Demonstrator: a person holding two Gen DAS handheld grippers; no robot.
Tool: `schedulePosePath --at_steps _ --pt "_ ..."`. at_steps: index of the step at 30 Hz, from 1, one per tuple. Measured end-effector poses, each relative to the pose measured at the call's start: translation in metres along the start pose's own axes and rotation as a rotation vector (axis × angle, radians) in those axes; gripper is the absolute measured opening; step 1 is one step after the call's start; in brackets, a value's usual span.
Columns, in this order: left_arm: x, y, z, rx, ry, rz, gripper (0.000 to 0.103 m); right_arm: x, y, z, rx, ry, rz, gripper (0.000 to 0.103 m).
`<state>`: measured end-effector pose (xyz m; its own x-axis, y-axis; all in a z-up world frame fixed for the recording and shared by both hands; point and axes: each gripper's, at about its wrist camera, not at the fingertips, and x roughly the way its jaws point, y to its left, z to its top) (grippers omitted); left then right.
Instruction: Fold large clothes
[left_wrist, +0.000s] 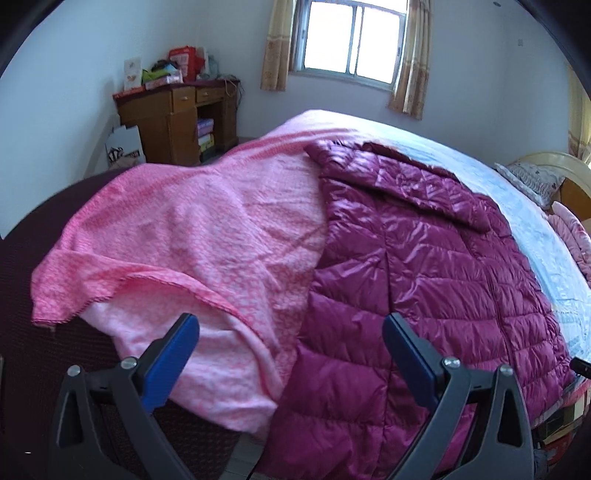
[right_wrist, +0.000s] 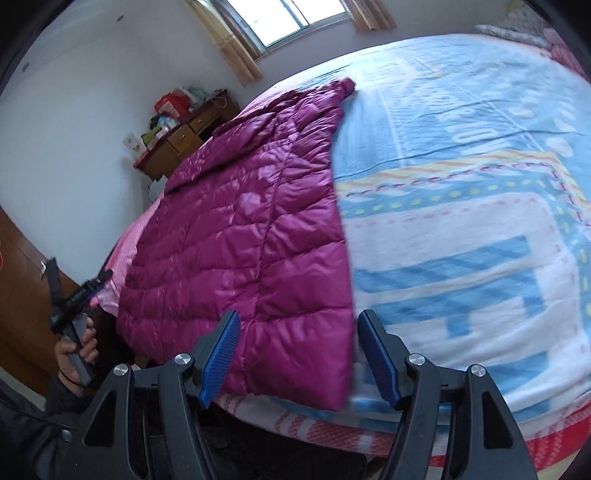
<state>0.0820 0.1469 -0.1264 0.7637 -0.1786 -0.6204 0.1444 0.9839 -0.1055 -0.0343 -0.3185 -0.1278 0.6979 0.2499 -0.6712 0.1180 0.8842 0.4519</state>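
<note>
A magenta quilted down jacket (left_wrist: 424, 280) lies spread flat on the bed, its hem hanging a little over the near edge. In the right wrist view the jacket (right_wrist: 240, 240) covers the left part of the bed. My left gripper (left_wrist: 291, 358) is open above the line where the jacket's left edge meets a pink blanket (left_wrist: 207, 240), with nothing gripped. My right gripper (right_wrist: 299, 354) is open too. The jacket's lower right hem corner lies beneath its blue pads (right_wrist: 221, 350), which do not press on it. A hand holds the left gripper (right_wrist: 79, 291) at the far left.
The bed carries a light blue patterned sheet (right_wrist: 461, 221) to the right of the jacket. A pillow (left_wrist: 532, 181) lies at the headboard. A wooden desk (left_wrist: 177, 114) piled with boxes stands in the far corner under the window. Brown furniture (right_wrist: 18, 277) stands left.
</note>
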Motion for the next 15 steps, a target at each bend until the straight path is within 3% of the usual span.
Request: schedulePosePath --at_steps 3,7,8,9,11,15 --pt "-0.008 0.015 0.002 -0.038 -0.028 0.001 0.101 0.011 0.012 -0.004 -0.027 0.082 0.019 0.067" --pt "-0.012 0.033 0.004 -0.095 -0.037 0.01 0.101 0.019 0.02 -0.01 -0.061 0.101 0.02 0.063" --pt "-0.012 0.035 0.004 -0.105 -0.037 0.01 0.101 0.021 0.018 -0.009 -0.05 0.108 0.023 0.053" --pt "-0.012 0.039 0.005 -0.119 -0.037 0.009 0.101 0.024 0.017 -0.009 -0.041 0.119 0.02 0.036" --pt "-0.011 0.043 0.006 -0.134 -0.037 0.01 0.101 0.028 0.013 -0.008 0.0 0.149 0.057 0.02" --pt "-0.013 0.05 0.012 -0.144 -0.049 0.018 0.101 0.022 0.018 0.0 0.058 0.155 0.187 0.015"
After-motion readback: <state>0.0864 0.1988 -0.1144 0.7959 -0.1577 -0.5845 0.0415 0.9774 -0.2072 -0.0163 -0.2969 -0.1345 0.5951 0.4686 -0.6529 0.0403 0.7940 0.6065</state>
